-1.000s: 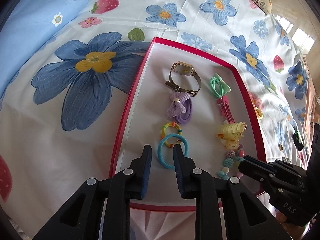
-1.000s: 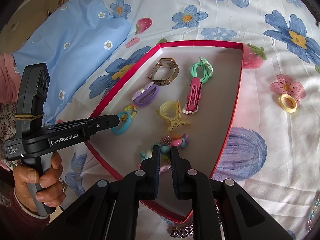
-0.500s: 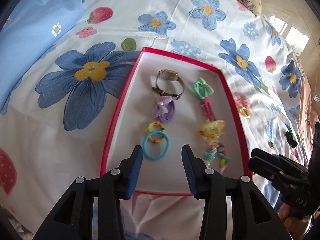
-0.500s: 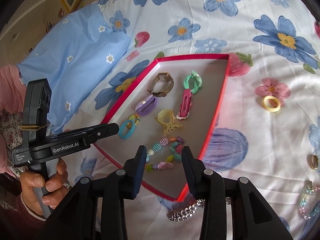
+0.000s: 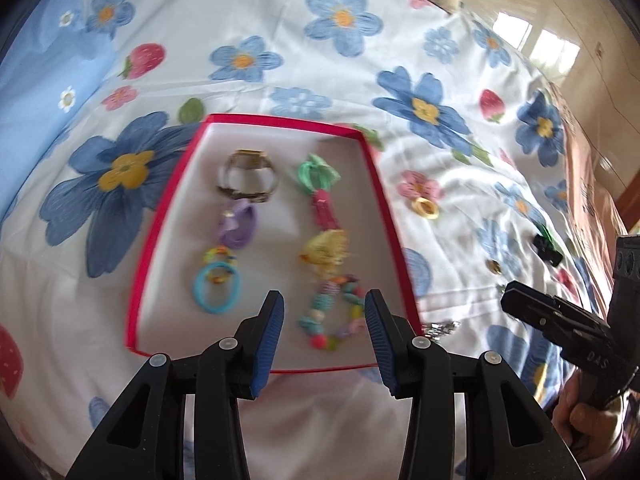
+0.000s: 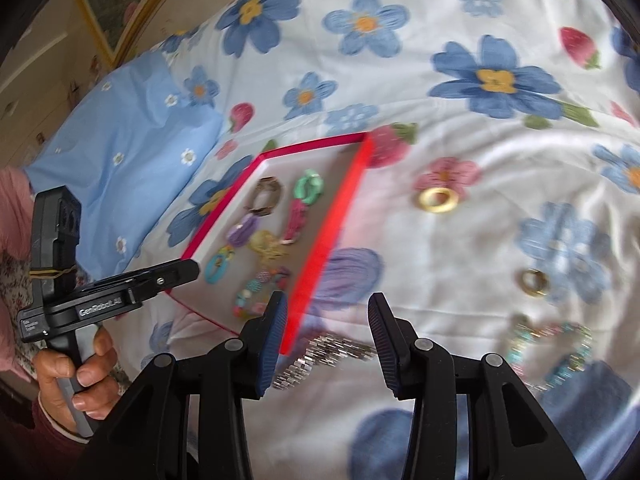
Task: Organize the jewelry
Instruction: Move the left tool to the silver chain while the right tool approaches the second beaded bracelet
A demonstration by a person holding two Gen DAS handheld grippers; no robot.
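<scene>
A red-rimmed tray point(image 5: 154, 248) lies on the flowered bedsheet. It holds a watch point(image 5: 248, 178), a purple scrunchie point(image 5: 238, 224), a blue hair tie point(image 5: 217, 287), a green bow point(image 5: 318, 172), a pink clip point(image 5: 326, 210), a yellow claw clip point(image 5: 326, 252) and a bead bracelet point(image 5: 332, 312). My left gripper point(image 5: 324, 308) hovers open above the bracelet, holding nothing. My right gripper point(image 6: 328, 312) hangs over the sheet just right of the tray's near corner, above a silver chain point(image 6: 324, 354). Its jaws are opening with nothing between them.
Loose on the sheet right of the tray lie a yellow ring point(image 6: 439, 200), a gold ring point(image 6: 533, 282), a turquoise bead bracelet point(image 6: 556, 352) and a black clip point(image 5: 546, 246). A blue pillow point(image 6: 120, 152) lies at the far left. A hand point(image 6: 76, 380) grips the left tool.
Both grippers went from nearly shut to open and pulled back and up from the tray. The bead bracelet now lies free in the tray. The right gripper swung right, past the tray's edge.
</scene>
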